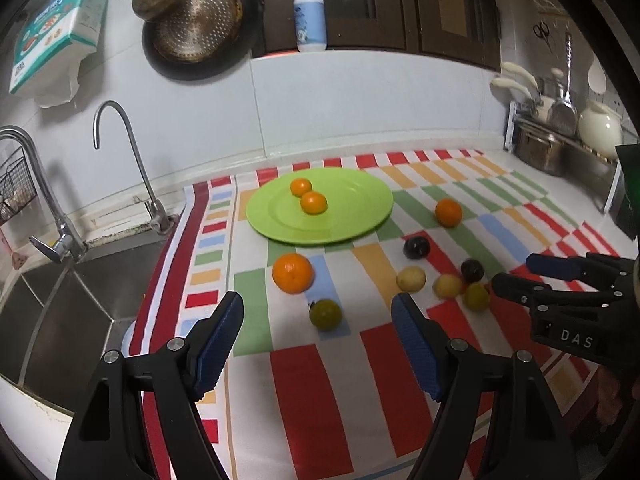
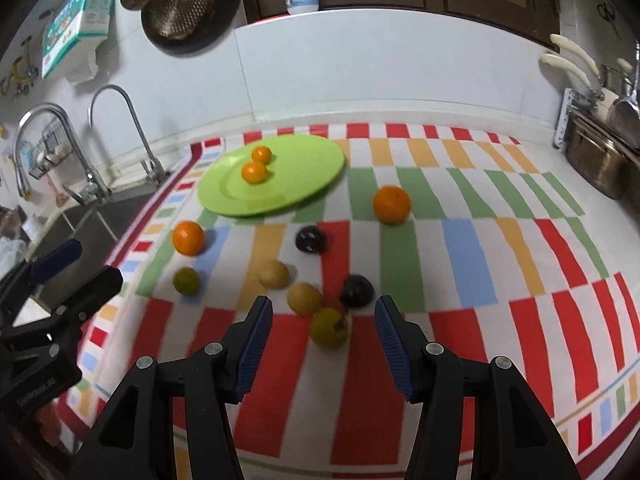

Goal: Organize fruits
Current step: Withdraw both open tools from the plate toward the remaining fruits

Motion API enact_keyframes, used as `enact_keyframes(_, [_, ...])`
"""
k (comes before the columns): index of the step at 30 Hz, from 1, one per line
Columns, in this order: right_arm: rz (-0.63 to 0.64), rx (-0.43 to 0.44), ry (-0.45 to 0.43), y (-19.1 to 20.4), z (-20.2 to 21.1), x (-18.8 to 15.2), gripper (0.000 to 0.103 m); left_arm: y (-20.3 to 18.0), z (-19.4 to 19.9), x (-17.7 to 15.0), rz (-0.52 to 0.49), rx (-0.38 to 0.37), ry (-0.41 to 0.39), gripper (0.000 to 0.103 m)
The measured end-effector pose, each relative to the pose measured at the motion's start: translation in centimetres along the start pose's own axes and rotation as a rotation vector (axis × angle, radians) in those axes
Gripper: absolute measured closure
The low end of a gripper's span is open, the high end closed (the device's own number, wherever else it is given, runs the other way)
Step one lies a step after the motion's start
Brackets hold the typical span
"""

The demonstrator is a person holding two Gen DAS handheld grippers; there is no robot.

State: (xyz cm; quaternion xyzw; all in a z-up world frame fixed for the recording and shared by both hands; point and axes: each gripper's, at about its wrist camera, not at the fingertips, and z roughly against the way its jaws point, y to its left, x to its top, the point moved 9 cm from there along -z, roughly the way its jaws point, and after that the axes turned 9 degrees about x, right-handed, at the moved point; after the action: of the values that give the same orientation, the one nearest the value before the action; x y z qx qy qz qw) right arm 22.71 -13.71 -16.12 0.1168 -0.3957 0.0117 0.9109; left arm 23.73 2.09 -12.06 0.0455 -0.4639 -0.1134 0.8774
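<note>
A green plate [image 1: 352,216] [image 2: 304,176] on the striped cloth holds two small oranges [image 1: 313,202] [image 2: 254,171]. Loose on the cloth lie a larger orange [image 1: 292,273] [image 2: 188,237], another orange [image 1: 448,212] [image 2: 391,204], two dark plums [image 1: 416,247] [image 2: 310,239], two yellow fruits [image 1: 411,278] [image 2: 273,274] and two green fruits [image 1: 325,313] [image 2: 329,327]. My left gripper [image 1: 318,310] is open and empty, just before a green fruit. My right gripper [image 2: 322,312] [image 1: 514,270] is open and empty around the other green fruit.
A steel sink [image 1: 60,304] with two taps [image 1: 136,168] lies left of the cloth. A pot and utensil rack [image 1: 560,136] stand at the back right. A soap bottle [image 1: 310,16] stands on the back ledge. Pans hang on the wall [image 1: 196,24].
</note>
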Motion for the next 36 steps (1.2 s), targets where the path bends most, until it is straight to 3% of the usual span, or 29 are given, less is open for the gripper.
enact_keyframes(15, [-0.005,-0.04,0.045,-0.1,-2.3,-2.1,0.049,-0.4,-4.3,-2.7,-0.035,-0.073,0.117,0.03])
enact_keyframes(26, [-0.061,-0.047,0.055,-0.4,-3.8,-1.7,0.055,-1.2,-7.6,-2.2,-0.016,-0.13,0.177,0.049])
enact_keyframes(36, [-0.073,-0.057,0.071,-0.7,-4.6,-1.8,0.063,-1.6,-8.9,-2.5,-0.042,-0.128,0.201,0.068])
